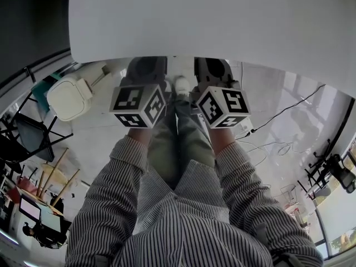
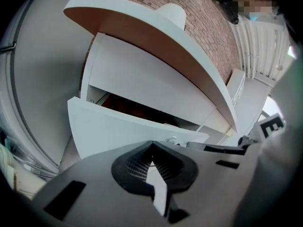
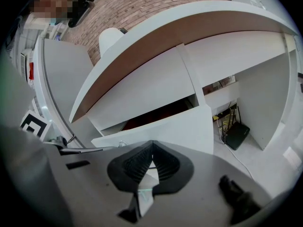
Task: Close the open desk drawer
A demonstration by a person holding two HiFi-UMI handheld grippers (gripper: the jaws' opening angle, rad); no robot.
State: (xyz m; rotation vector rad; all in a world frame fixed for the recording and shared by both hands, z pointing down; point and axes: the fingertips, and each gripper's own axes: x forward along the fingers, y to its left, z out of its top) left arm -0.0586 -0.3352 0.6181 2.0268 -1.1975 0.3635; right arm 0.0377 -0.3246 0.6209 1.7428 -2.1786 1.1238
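1. Nearest, the person's striped sleeves (image 1: 119,193) reached forward side by side, carrying both tools to the front edge of the desk top (image 1: 222,21).
2. The left gripper (image 2: 150,161) had its jaws pressed together with nothing between them. They pointed at the white drawer front (image 2: 118,129) just ahead.
3. The right gripper (image 3: 150,161) was likewise closed and empty. It was aimed at the same front, nearer the end beside the open leg bay.
4. I judged this to be the approach before the push. Both closed tips were lined up at the panel, but no view settled whether either was touching it.
5. The next move would call for a level, even shove from both tips, square to the front so the drawer would not skew on its runners.
6. The drawer (image 3: 175,126) sat under the desk top, below a flush white panel (image 2: 142,74), and was pulled partly out. Its front was plain white, with no handle that I could see. A dark reddish gap (image 2: 137,110) showed along its upper edge where the inside lay open.
7. Farther off, a black box (image 3: 236,135) with trailing cables stood on the floor inside the leg bay.
8. Farthest, a brick wall (image 2: 203,18) rose behind the desk.
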